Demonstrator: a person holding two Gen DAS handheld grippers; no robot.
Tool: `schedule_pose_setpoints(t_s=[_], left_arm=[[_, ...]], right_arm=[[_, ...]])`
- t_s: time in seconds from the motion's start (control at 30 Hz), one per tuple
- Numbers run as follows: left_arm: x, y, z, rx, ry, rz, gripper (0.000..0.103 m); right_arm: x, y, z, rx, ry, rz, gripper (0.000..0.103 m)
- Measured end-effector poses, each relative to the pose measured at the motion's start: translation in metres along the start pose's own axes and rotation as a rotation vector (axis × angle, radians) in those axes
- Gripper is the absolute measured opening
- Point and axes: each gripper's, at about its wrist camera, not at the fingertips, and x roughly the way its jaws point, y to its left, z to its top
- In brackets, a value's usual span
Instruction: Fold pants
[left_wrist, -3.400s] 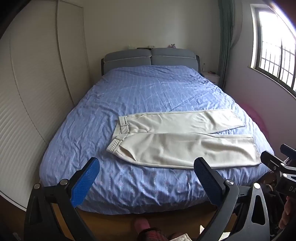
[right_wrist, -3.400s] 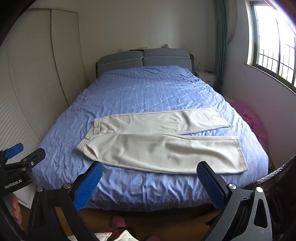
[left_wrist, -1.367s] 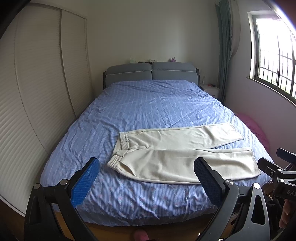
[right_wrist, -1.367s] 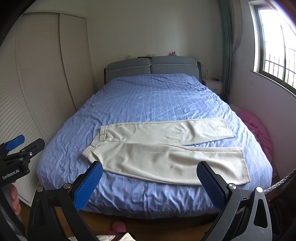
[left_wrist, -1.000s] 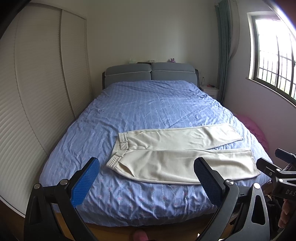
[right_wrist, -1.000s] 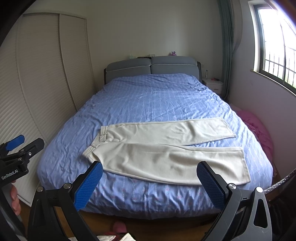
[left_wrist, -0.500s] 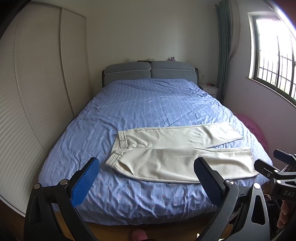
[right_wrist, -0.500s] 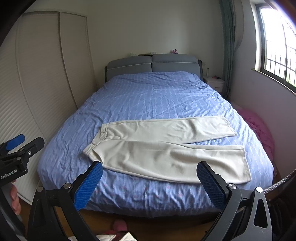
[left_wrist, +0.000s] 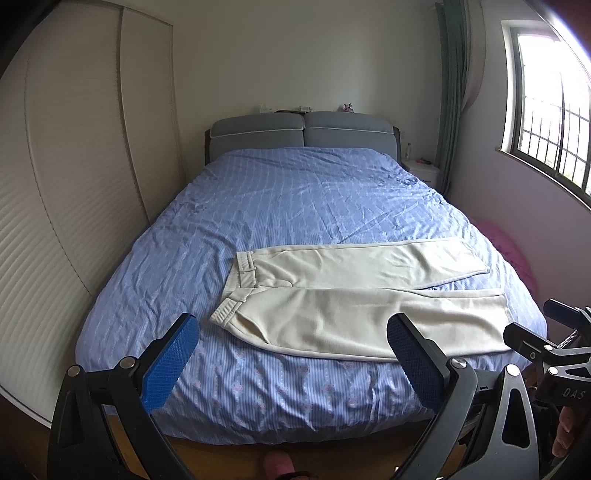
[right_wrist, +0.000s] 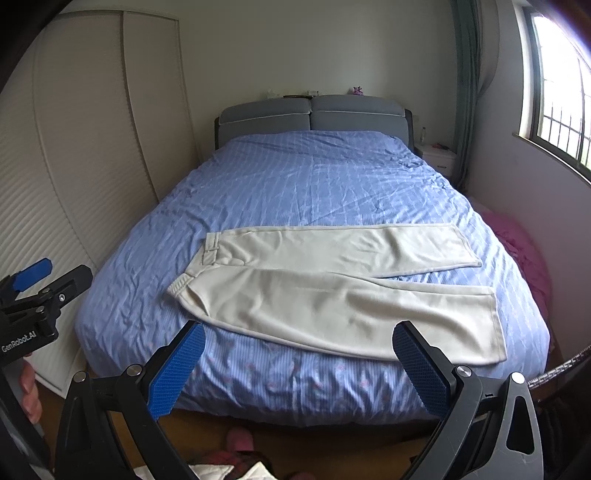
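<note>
Nearest the cameras, the left gripper (left_wrist: 291, 356), a black two-finger tool with blue ribbed pads, hangs in front of the foot of the bed with its jaws spread wide and nothing between them. The right gripper (right_wrist: 297, 362), of the same black build with blue pads, is likewise released and empty, short of the same foot edge. In the left wrist view the right tool's black frame shows at the right edge with white letters reading "DAS" before being cut off; in the right wrist view the left tool's body at the left edge carries the white writing "GenRobot.AI".

Beyond both sets of jaws stands the bed with a blue striped quilt cover (left_wrist: 303, 199), wrinkled and draped over its foot. The pair of cream-white cloth pants (left_wrist: 354, 299) lies flat and unfolded on the near half of that bed, crosswise to it. Its elastic waistband sits toward the bed's left side, and the two legs run toward the bed's right side, spreading slightly apart near the hems so that a wedge of blue cover shows between them. The nearer leg reaches close to the foot edge of the bed; its hem is straight and wide. The fabric looks smooth, with light creases near the crotch.

At the far end of the bed rises a grey padded headboard (right_wrist: 314, 114).
</note>
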Motion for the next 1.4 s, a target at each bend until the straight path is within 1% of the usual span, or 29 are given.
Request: schedule_pose_setpoints(t_s=[0.23, 0.43, 0.53, 0.6, 0.73, 0.83, 0.9, 0.97, 1.1, 1.2, 1.23, 1.33, 1.4], left_arm=[[0.029, 0.013, 0.001, -0.011, 0.05, 0.015, 0.103], [0.081, 0.042, -0.006, -0.006, 0.136, 0.033, 0.103], [0.122, 0.06, -0.012, 0.018, 0.194, 0.029, 0.103], [0.154, 0.072, -0.014, 0.039, 0.248, 0.029, 0.103], [0.22, 0.096, -0.022, 0.061, 0.328, 0.018, 0.103], [0.271, 0.108, -0.034, 0.071, 0.41, 0.013, 0.103], [0.303, 0.117, -0.045, 0.068, 0.466, -0.01, 0.103], [0.33, 0.123, -0.054, 0.069, 0.513, -0.015, 0.102], [0.377, 0.135, -0.071, 0.033, 0.588, -0.028, 0.102], [0.405, 0.139, -0.082, -0.004, 0.64, -0.048, 0.102], [0.412, 0.139, -0.084, -0.016, 0.654, -0.054, 0.102], [0.432, 0.139, -0.092, -0.05, 0.691, -0.066, 0.102], [0.444, 0.139, -0.096, -0.072, 0.721, -0.081, 0.101]], right_arm=[[0.023, 0.006, 0.003, 0.002, 0.039, 0.009, 0.103], [0.068, 0.013, 0.001, 0.054, 0.113, 0.017, 0.103], [0.103, 0.021, -0.005, 0.082, 0.155, 0.003, 0.103], [0.129, 0.026, -0.009, 0.11, 0.189, -0.019, 0.102], [0.193, 0.033, -0.019, 0.201, 0.28, -0.038, 0.102], [0.237, 0.037, -0.029, 0.255, 0.324, -0.06, 0.101], [0.266, 0.038, -0.039, 0.306, 0.351, -0.07, 0.101], [0.296, 0.038, -0.05, 0.36, 0.383, -0.086, 0.1], [0.341, 0.037, -0.071, 0.448, 0.43, -0.099, 0.097], [0.366, 0.031, -0.086, 0.509, 0.461, -0.109, 0.095], [0.374, 0.027, -0.094, 0.539, 0.479, -0.114, 0.093], [0.389, 0.018, -0.111, 0.621, 0.51, -0.12, 0.09], [0.394, 0.012, -0.118, 0.666, 0.515, -0.126, 0.09]])
